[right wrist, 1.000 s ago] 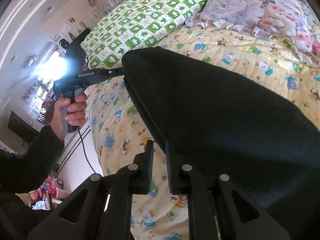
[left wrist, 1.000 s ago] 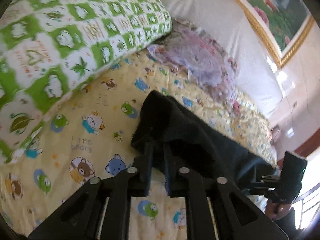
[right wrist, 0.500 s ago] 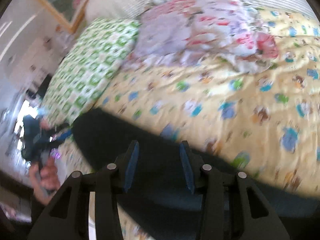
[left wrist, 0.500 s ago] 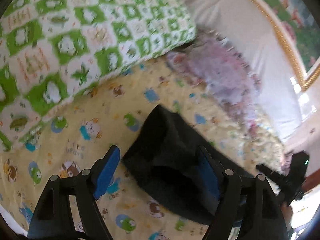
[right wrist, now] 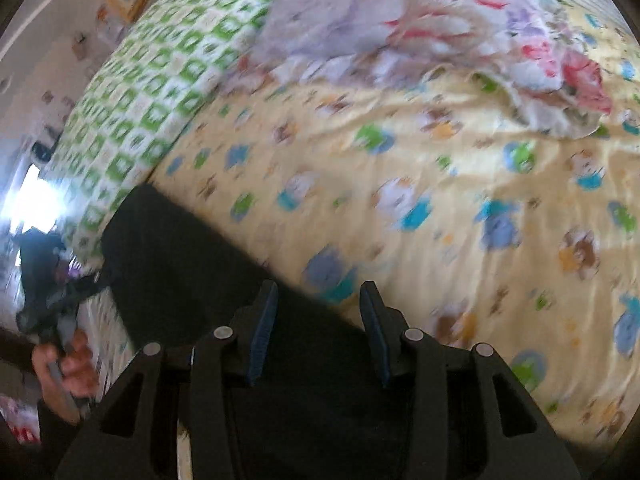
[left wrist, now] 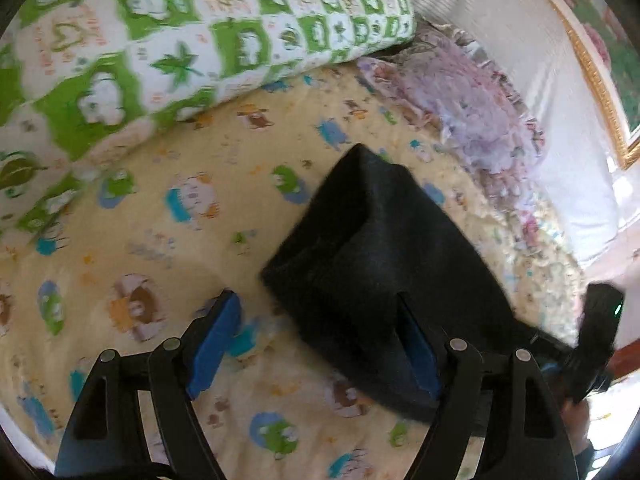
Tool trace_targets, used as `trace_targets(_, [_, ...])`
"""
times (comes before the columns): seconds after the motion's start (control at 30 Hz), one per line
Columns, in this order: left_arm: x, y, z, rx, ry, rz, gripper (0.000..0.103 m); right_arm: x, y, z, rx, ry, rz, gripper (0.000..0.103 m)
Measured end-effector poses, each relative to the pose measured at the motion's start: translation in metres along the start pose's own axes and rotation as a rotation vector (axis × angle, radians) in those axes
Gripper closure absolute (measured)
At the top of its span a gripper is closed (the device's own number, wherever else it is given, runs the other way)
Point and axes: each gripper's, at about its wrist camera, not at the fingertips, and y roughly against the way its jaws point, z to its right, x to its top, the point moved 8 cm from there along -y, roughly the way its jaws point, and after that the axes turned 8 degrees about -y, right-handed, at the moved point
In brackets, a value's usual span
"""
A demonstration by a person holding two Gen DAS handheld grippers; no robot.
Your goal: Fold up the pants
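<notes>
The black pants [left wrist: 372, 256] lie folded on the yellow cartoon-print bed sheet [left wrist: 168, 240]. In the left wrist view my left gripper [left wrist: 316, 308] is open wide and holds nothing; its right finger overlaps the near edge of the pants. In the right wrist view my right gripper [right wrist: 318, 292] is open and empty, hovering over the near edge of the pants [right wrist: 192, 264]. The right gripper also shows at the far right of the left wrist view [left wrist: 596, 336], and the left gripper at the far left of the right wrist view [right wrist: 48, 276].
A green-and-white checked pillow [left wrist: 168, 28] lies at the bed's far left, also seen in the right wrist view [right wrist: 160, 92]. A crumpled floral blanket [right wrist: 420, 24] lies at the head of the bed. A gold-framed picture [left wrist: 592, 64] hangs on the wall.
Both grippers were shut on the pants a second ago; both have opened and let go. The pants have dropped onto the sheet, and both grippers have pulled back slightly.
</notes>
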Motion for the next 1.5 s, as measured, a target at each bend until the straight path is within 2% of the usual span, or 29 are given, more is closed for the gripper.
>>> trace_targets(0.1, [0.008, -0.007, 0.004, -0.011, 0.007, 0.003, 0.026, -0.012, 0.002, -0.009, -0.012, 0.063, -0.010, 0.059])
trace_targets(0.17, [0.011, -0.012, 0.011, -0.008, -0.011, 0.011, 0.030, -0.010, 0.003, -0.009, -0.017, 0.075, -0.015, 0.059])
trace_targets(0.2, [0.011, -0.014, 0.013, 0.005, -0.023, 0.018, 0.037, -0.008, 0.002, -0.008, -0.020, 0.077, -0.020, 0.059])
trace_targets(0.23, [0.011, -0.015, 0.016, 0.013, -0.040, 0.020, 0.052, -0.006, 0.000, -0.009, -0.021, 0.082, -0.027, 0.059])
trace_targets(0.27, [0.010, -0.017, 0.019, 0.007, -0.051, 0.020, 0.064, -0.003, -0.003, -0.009, -0.020, 0.091, -0.035, 0.059])
trace_targets(0.33, [0.007, -0.018, 0.023, -0.032, -0.056, 0.029, 0.076, -0.003, -0.011, -0.011, -0.012, 0.106, -0.059, 0.059])
trace_targets(0.4, [0.004, -0.015, 0.025, -0.038, -0.069, 0.040, 0.080, -0.002, -0.016, -0.011, 0.017, 0.092, -0.073, 0.060])
trace_targets(0.43, [0.003, -0.011, 0.027, -0.043, -0.076, 0.051, 0.082, -0.003, -0.015, -0.012, 0.040, 0.086, -0.074, 0.074])
trace_targets(0.47, [0.003, -0.004, 0.029, -0.051, -0.079, 0.067, 0.083, -0.002, -0.013, -0.013, 0.035, 0.084, -0.065, 0.081])
trace_targets(0.53, [0.005, 0.017, 0.034, -0.065, -0.095, 0.111, 0.083, 0.001, 0.001, -0.019, 0.032, 0.099, -0.011, 0.086])
trace_targets(0.63, [0.010, 0.053, 0.041, -0.099, -0.112, 0.181, 0.083, 0.023, 0.035, -0.034, 0.024, 0.108, 0.129, 0.087])
trace_targets(0.73, [0.015, 0.075, 0.038, -0.108, -0.126, 0.224, 0.083, 0.043, 0.047, -0.043, 0.037, 0.100, 0.212, 0.091])
trace_targets(0.8, [0.014, 0.072, 0.026, -0.063, -0.139, 0.224, 0.083, 0.045, 0.036, -0.046, 0.065, 0.091, 0.198, 0.091])
trace_targets(0.9, [0.005, 0.044, 0.006, -0.034, -0.142, 0.153, 0.082, 0.036, -0.002, -0.048, 0.018, 0.101, 0.147, 0.091])
trace_targets(0.97, [-0.002, 0.030, -0.005, 0.003, -0.143, 0.099, 0.078, 0.029, -0.023, -0.039, -0.018, 0.078, 0.113, 0.085])
trace_targets(1.03, [-0.008, 0.030, -0.012, 0.009, -0.134, 0.088, 0.071, 0.023, -0.021, -0.032, 0.003, 0.035, 0.127, 0.080])
trace_targets(1.07, [-0.009, 0.035, -0.013, 0.017, -0.135, 0.100, 0.064, 0.022, -0.012, -0.030, 0.015, 0.018, 0.156, 0.080])
trace_targets(1.17, [-0.008, 0.053, -0.017, 0.097, -0.152, 0.147, 0.050, 0.016, 0.028, -0.017, 0.022, -0.007, 0.247, 0.078])
trace_targets(1.27, [-0.003, 0.079, -0.014, 0.144, -0.160, 0.214, 0.046, 0.010, 0.071, 0.004, -0.012, -0.036, 0.325, 0.068])
trace_targets(1.37, [0.001, 0.096, -0.001, 0.107, -0.155, 0.247, 0.046, -0.007, 0.111, 0.036, -0.053, -0.094, 0.367, 0.065])
trace_targets(1.5, [0.004, 0.097, 0.041, 0.022, -0.203, 0.243, 0.045, -0.032, 0.148, 0.082, -0.133, -0.165, 0.380, 0.065])
